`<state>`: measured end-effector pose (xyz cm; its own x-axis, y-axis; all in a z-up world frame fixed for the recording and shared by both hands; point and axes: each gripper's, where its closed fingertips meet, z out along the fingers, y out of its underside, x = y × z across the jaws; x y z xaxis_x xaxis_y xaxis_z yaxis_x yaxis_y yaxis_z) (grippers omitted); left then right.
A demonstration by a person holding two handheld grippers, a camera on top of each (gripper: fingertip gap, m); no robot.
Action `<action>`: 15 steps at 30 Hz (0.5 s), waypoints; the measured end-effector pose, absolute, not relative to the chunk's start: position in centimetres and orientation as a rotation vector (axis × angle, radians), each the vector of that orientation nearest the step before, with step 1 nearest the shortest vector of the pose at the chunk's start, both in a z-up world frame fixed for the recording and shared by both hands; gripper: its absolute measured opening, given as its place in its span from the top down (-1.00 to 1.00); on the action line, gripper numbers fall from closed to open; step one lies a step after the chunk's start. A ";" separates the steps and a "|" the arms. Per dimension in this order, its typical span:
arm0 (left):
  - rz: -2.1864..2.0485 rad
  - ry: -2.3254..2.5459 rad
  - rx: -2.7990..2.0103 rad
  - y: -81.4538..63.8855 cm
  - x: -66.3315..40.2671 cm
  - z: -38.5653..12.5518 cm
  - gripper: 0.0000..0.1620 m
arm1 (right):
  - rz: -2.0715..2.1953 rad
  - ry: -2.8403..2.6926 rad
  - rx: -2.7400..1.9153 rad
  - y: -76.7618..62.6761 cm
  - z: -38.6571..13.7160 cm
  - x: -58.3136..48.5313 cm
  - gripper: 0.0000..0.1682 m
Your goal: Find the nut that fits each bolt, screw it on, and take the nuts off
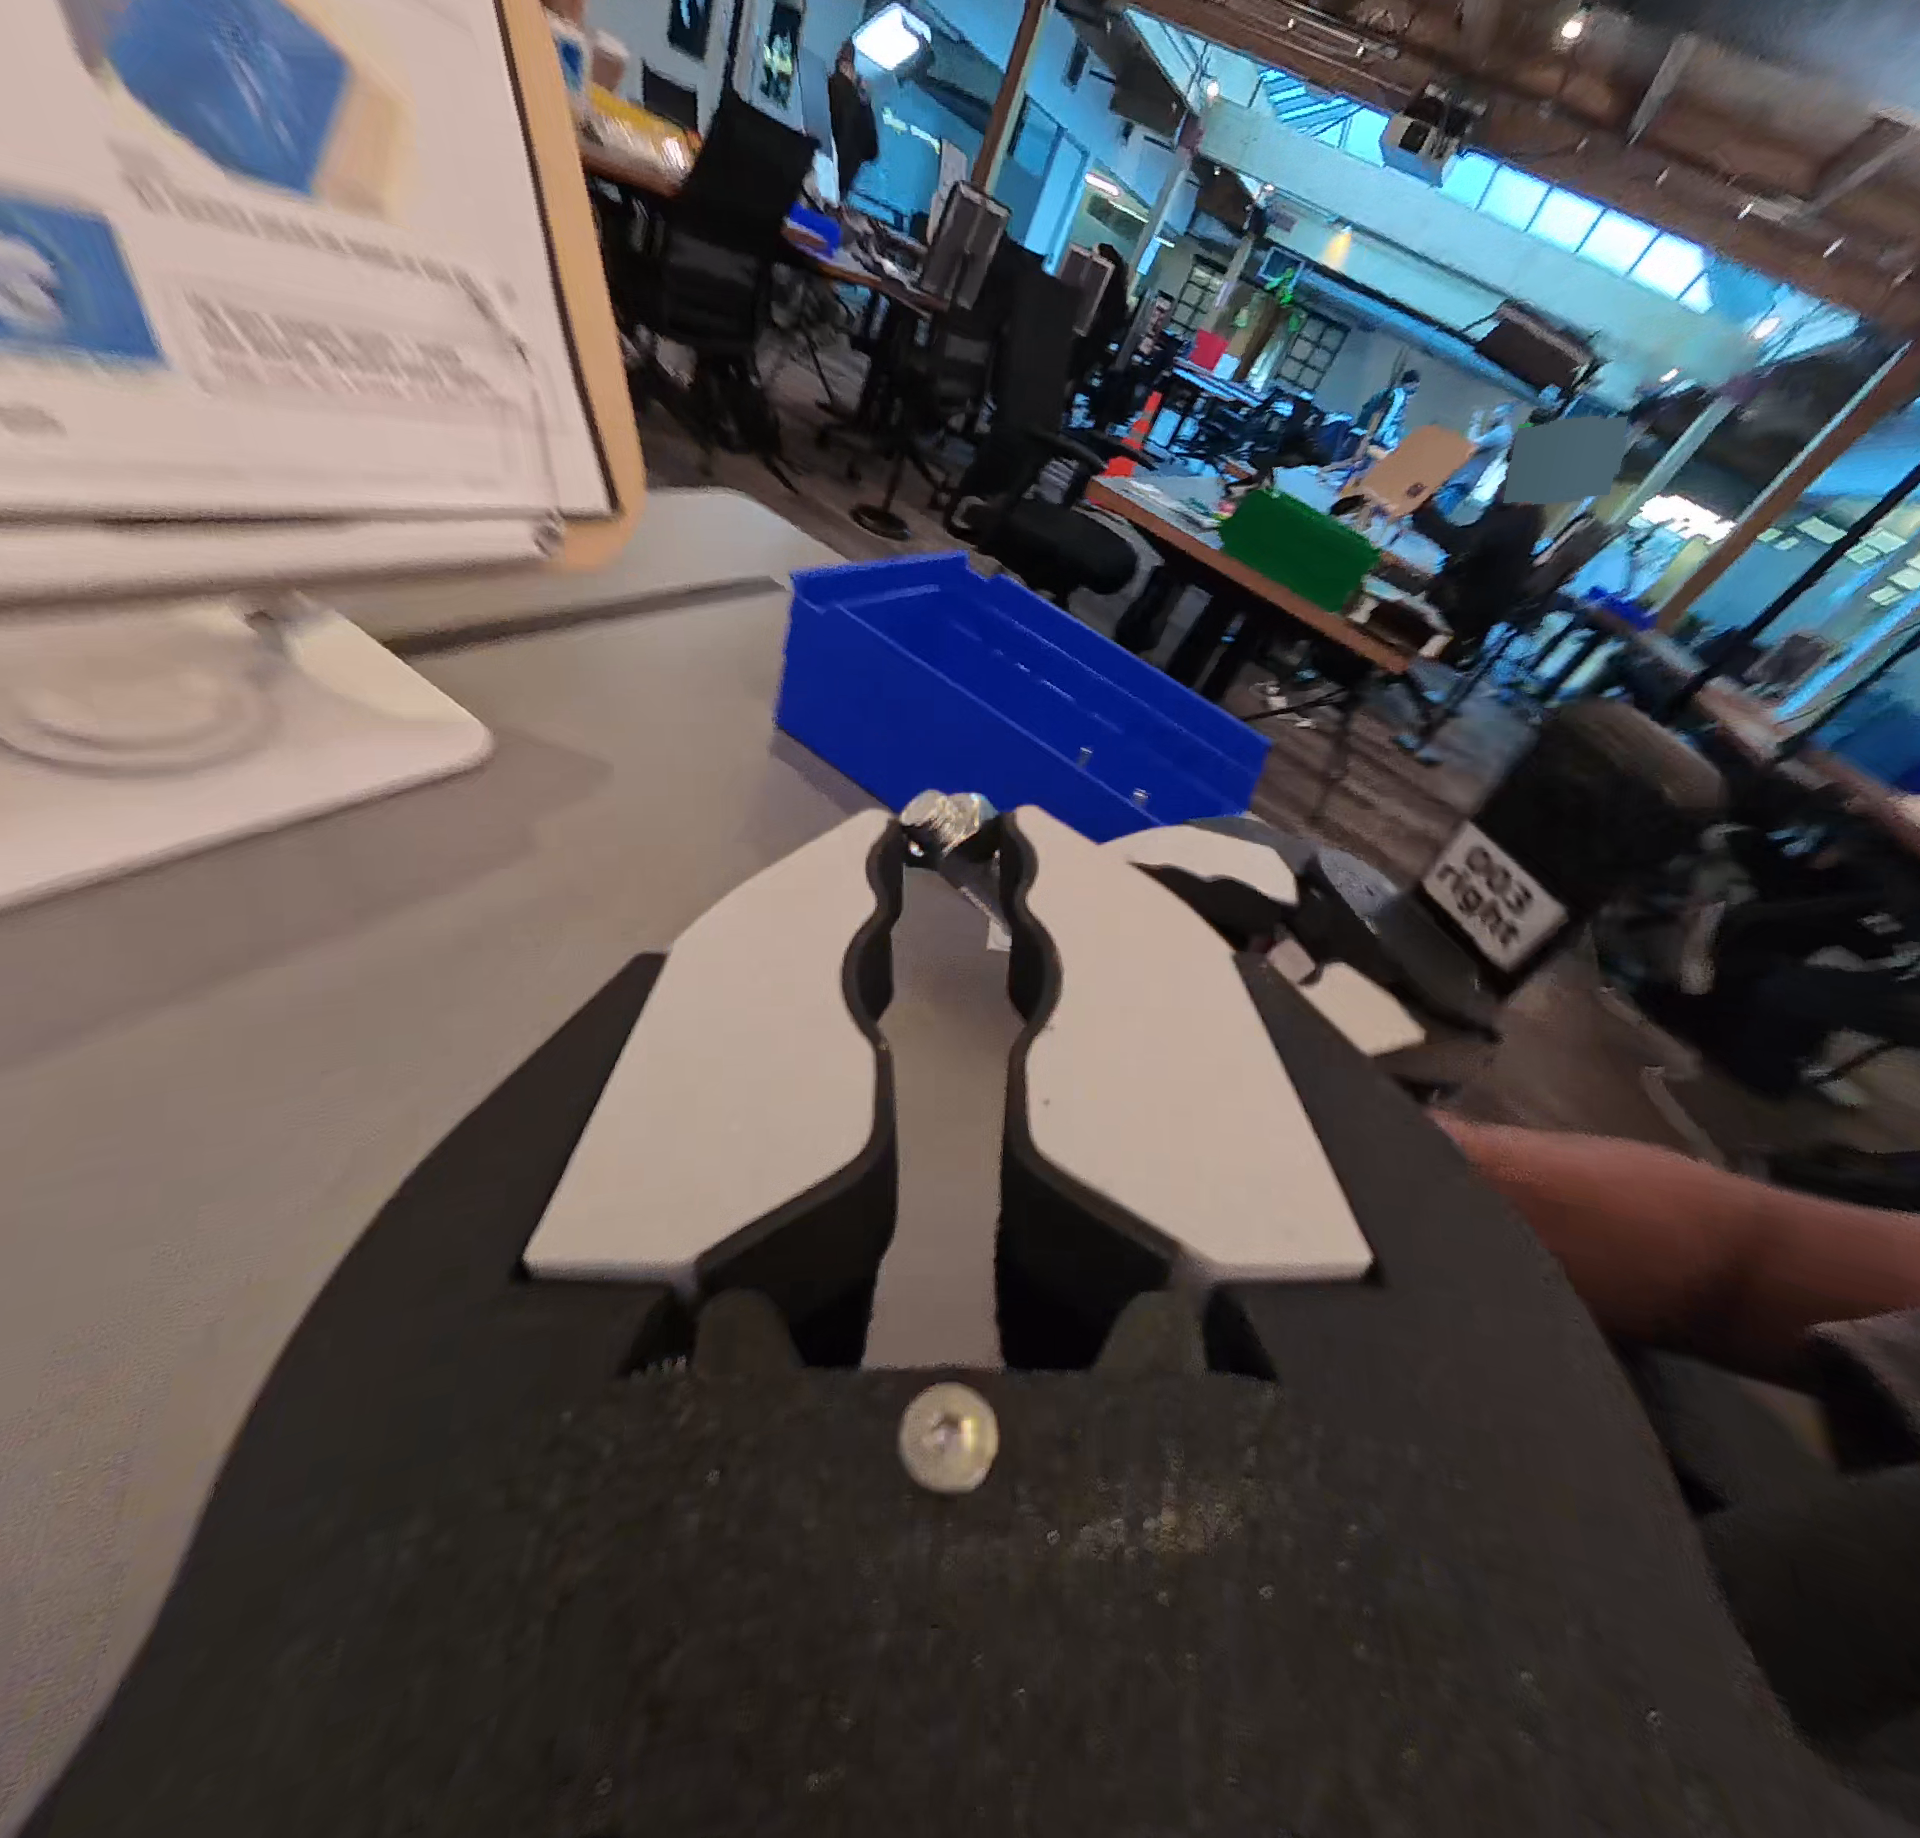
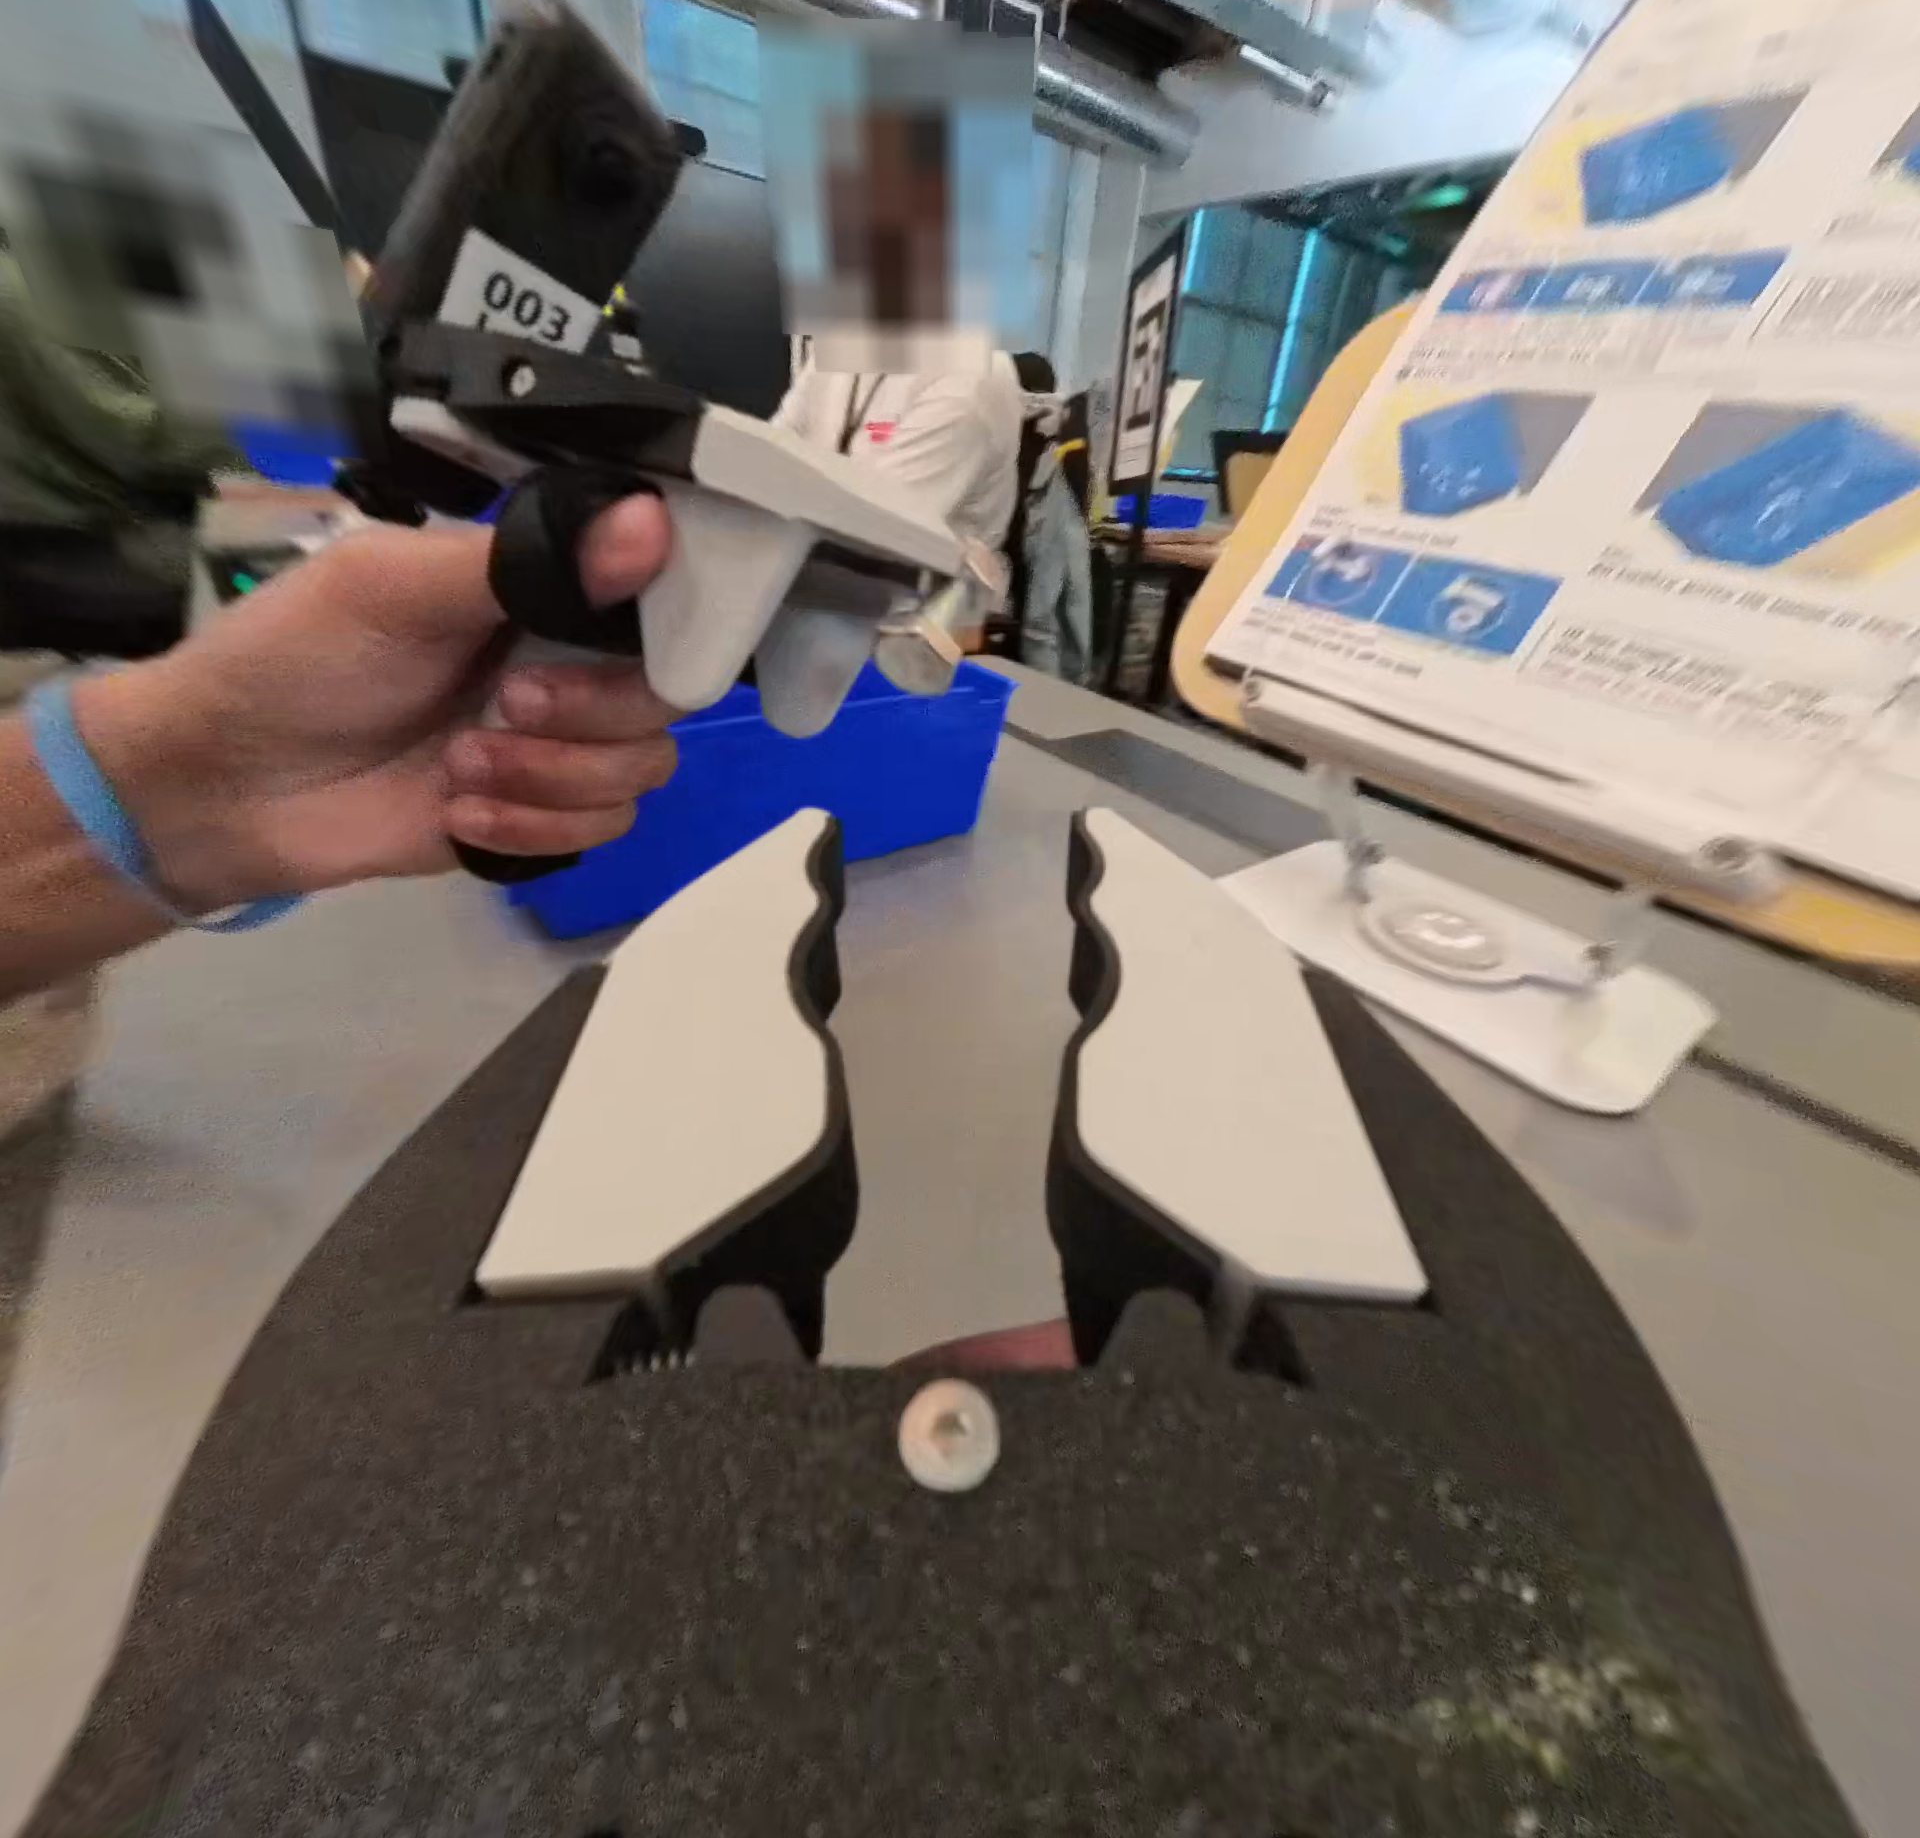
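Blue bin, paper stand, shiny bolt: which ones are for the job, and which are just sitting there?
For the job: bolt, pinched in the left gripper; open right gripper; blue bin.

Just sitting there: instruction sheets on a stand; chairs and desks behind.

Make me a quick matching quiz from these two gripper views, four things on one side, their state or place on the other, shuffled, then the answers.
Column 1
1. left gripper
2. right gripper
3. blue bin
4. instruction sheet

Column 2
A. propped on a white stand
B. fingers apart, nothing between them
C. on the grey table, beyond the fingertips
D. closed on a silvery bolt

Pairs: 1-D, 2-B, 3-C, 4-A
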<state>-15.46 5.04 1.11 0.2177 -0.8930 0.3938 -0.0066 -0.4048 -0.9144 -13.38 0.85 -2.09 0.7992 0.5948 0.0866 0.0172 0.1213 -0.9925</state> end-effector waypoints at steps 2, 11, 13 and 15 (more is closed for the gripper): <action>-1.419 0.841 -1.726 4.3 -14.1 -0.5 0.79 | 0.206 -0.593 -1.363 0.4 -2.2 -13.1 0.55; -1.766 0.688 -1.948 2.7 -12.6 -5.3 0.79 | -0.385 -0.787 -1.340 1.0 -5.4 -12.4 0.58; -1.802 0.666 -1.967 2.7 -12.6 -5.8 0.79 | -0.446 -0.840 -1.317 0.9 -6.0 -12.7 0.61; -1.847 0.645 -1.982 2.6 -12.4 -6.0 0.79 | -0.496 -0.873 -1.296 0.8 -6.4 -13.0 0.62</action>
<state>-12.39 2.56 -6.05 0.0440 -0.5509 0.8334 -0.0876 -0.8331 -0.5461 -12.99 0.80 -6.36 0.5992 0.1476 0.7869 0.7518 0.2343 -0.6164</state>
